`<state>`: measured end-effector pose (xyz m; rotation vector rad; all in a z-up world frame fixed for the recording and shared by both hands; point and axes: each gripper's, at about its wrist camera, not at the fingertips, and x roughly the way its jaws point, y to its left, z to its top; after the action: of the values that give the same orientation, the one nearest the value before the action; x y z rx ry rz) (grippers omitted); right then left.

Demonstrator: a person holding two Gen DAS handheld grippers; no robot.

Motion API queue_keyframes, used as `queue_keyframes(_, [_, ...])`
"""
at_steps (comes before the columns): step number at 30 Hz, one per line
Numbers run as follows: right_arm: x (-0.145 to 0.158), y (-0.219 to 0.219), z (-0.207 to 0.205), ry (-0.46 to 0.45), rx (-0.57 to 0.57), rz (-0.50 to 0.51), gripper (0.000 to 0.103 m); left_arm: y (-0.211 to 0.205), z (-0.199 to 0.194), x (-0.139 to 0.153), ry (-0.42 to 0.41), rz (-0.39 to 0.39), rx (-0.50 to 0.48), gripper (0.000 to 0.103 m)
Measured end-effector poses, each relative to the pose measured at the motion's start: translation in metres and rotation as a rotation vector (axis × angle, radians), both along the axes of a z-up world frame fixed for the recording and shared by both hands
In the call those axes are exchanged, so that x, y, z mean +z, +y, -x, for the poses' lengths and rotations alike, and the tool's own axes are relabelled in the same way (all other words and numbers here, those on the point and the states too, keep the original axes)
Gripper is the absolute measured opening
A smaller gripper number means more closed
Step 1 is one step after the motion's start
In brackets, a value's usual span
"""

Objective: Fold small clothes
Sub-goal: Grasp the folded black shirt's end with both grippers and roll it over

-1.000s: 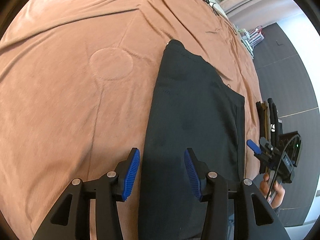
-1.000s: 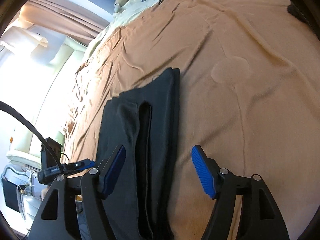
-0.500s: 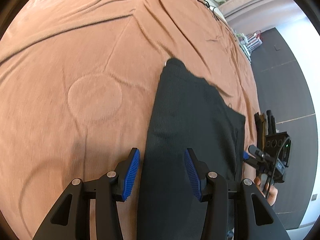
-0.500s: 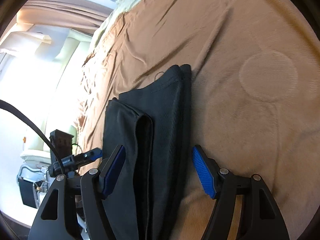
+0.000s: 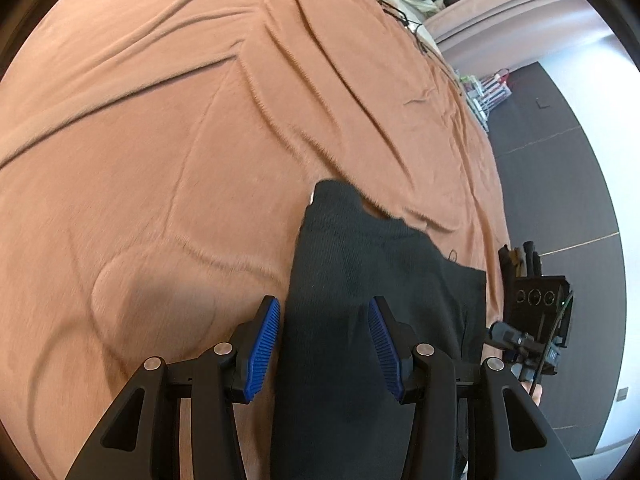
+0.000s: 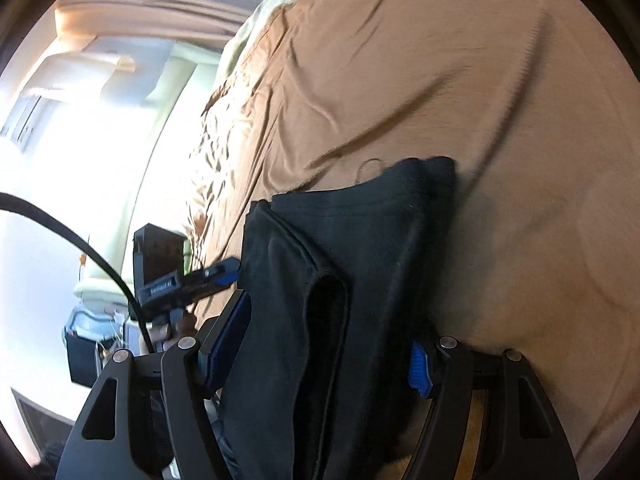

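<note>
Right now my left gripper [image 5: 322, 344] stands part open, the black folded garment [image 5: 360, 280] running between its pads untouched. My right gripper [image 6: 320, 356] straddles it wider. Beyond, it lies on the brown bed [image 5: 200, 120].

We are bringing both tools closer to the black garment [image 5: 360, 320] on the brown blanket [image 5: 200, 140]. In the left wrist view, the round mark [image 5: 156, 312] in the blanket is sliding from beside the garment's far corner down toward the left gripper [image 5: 324, 344]. In the right wrist view, the garment is filling more of the gap in the right gripper [image 6: 320, 352] and covering its right pad [image 6: 418, 368].
</note>
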<state>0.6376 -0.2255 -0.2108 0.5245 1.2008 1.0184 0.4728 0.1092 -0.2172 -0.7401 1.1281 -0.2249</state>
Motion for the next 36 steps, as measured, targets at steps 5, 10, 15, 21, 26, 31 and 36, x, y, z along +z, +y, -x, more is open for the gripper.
queue_keyframes(5, [0.002, 0.013, -0.007, -0.033, 0.036, 0.046, 0.065, 0.006, -0.014, -0.004, -0.030, 0.036, 0.004, 0.048])
queue_keyframes(10, [0.003, 0.023, -0.012, -0.069, 0.028, 0.127, 0.046, 0.005, -0.023, -0.005, -0.051, 0.028, -0.005, 0.043])
queue_keyframes(15, [0.003, 0.018, -0.011, -0.080, 0.002, 0.179, 0.024, -0.001, -0.030, -0.005, -0.046, 0.006, -0.045, 0.030])
queue_keyframes(21, [0.017, 0.029, 0.000, -0.132, -0.027, 0.248, 0.010, 0.002, -0.028, 0.002, -0.063, -0.009, -0.041, 0.009])
queue_keyframes(26, [0.040, 0.049, 0.025, -0.206, -0.038, 0.290, 0.008, 0.000, -0.019, 0.026, -0.110, -0.026, -0.043, 0.008])
queue_keyframes(31, [0.061, 0.053, 0.048, -0.263, -0.038, 0.282, 0.007, -0.001, -0.003, 0.052, -0.162, -0.038, -0.042, 0.008])
queue_keyframes(36, [0.086, 0.049, 0.077, -0.355, -0.060, 0.304, 0.007, -0.007, 0.015, 0.080, -0.204, -0.050, -0.048, 0.008])
